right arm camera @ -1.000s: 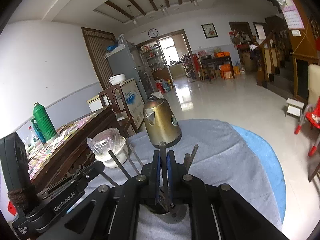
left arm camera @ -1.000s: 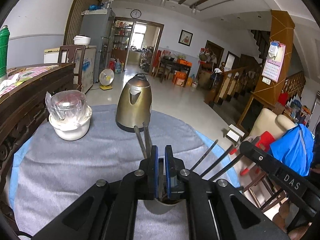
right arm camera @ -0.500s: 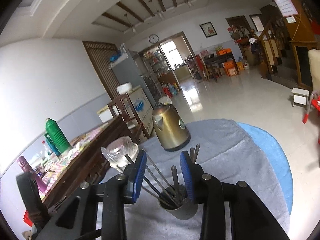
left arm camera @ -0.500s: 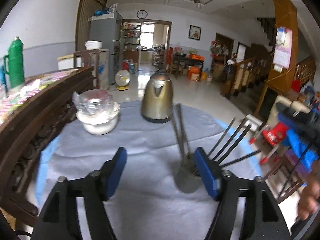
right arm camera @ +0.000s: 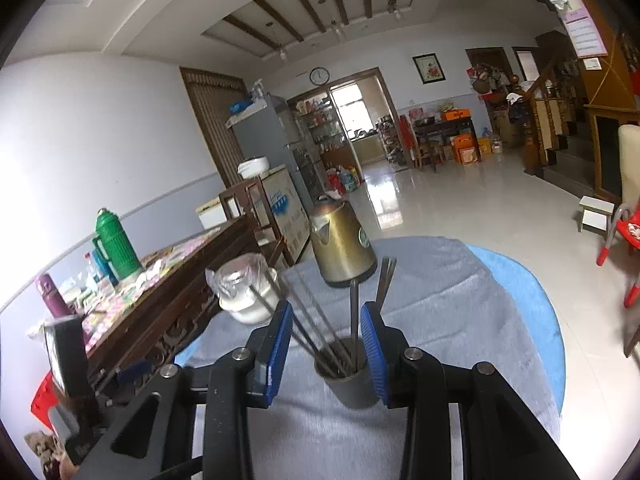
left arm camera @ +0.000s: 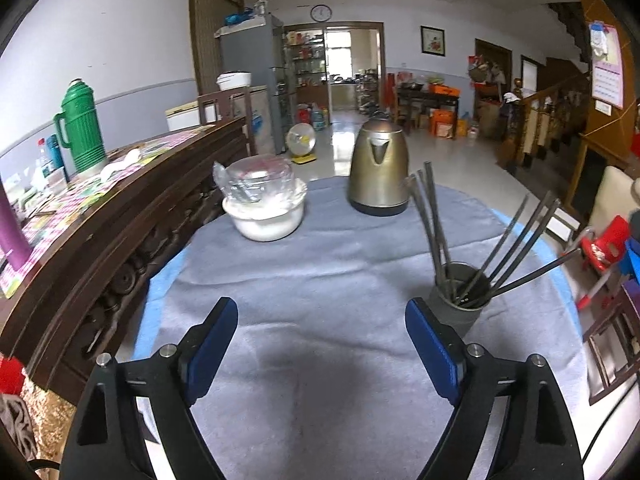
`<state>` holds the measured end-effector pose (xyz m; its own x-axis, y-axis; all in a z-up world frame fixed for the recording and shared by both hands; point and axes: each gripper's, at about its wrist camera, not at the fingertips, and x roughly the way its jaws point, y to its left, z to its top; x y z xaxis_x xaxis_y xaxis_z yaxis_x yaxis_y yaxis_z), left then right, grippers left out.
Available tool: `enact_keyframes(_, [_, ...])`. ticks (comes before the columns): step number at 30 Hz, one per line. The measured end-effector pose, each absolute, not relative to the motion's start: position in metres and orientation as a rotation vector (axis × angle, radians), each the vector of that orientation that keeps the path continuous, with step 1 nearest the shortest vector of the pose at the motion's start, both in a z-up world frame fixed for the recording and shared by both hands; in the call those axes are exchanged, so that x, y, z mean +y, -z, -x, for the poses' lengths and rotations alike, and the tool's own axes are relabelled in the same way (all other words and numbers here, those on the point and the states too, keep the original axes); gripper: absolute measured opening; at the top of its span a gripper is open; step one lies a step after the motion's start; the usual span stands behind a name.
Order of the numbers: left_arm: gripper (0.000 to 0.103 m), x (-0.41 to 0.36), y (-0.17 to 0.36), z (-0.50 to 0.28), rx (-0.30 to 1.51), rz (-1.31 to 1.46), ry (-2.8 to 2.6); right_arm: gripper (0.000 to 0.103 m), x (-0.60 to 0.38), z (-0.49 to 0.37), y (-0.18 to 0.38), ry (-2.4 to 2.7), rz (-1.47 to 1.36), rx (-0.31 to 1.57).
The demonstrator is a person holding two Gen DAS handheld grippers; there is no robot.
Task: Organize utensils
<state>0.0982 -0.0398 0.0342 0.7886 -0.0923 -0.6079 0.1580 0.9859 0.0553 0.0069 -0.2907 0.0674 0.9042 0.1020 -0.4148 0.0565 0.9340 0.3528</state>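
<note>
1. Utensils [left arm camera: 436,232]: a set of long, thin, dark metal sticks, likely chopsticks. All stand in one cup, fanned out, some leaning toward the kettle and others out toward the counter's edge. None lies loose on the cloth in either view.
2. Cup [left arm camera: 460,300]: small, dark and round, upright on the grey cloth near the right-hand part of the counter. In the right wrist view it sits low between the two blue pads.
3. Right claw [right arm camera: 326,344]: spread, pinching nothing, with pads flanking the cup's rim and stick bases. Whether a pad touches the cup cannot be told.
4. Left claw [left arm camera: 320,344]: spread wide, empty, above bare cloth. The cup stands just beyond its right pad.
5. Grey cloth [left arm camera: 320,280]: covers the round counter [right arm camera: 532,300], whose blue rim shows at the edges.
6. Kettle [left arm camera: 378,172]: brass-coloured, upright, farther back than the cup.
7. White bowl [left arm camera: 264,216]: holds a plastic-wrapped clear container and stands left of the kettle.
8. Handling note, as a judgement: sorting appears nearly finished. To finish well, lift each claw straight up and clear, since a sideways brush against the leaning sticks could tip the light cup. If tidying the fan, hold the cup steady with one claw first.
</note>
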Motion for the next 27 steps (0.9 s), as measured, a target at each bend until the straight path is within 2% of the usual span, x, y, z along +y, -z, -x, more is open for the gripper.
enact_keyframes(1, [0.086, -0.039, -0.034, -0.098, 0.649, -0.11, 0.127, 0.058, -0.289, -0.004, -0.065, -0.029, -0.364, 0.443])
enact_keyframes(27, [0.09, -0.033, -0.026, -0.087, 0.655, -0.18, 0.045, 0.058, -0.266, 0.009, -0.017, 0.007, -0.31, 0.56])
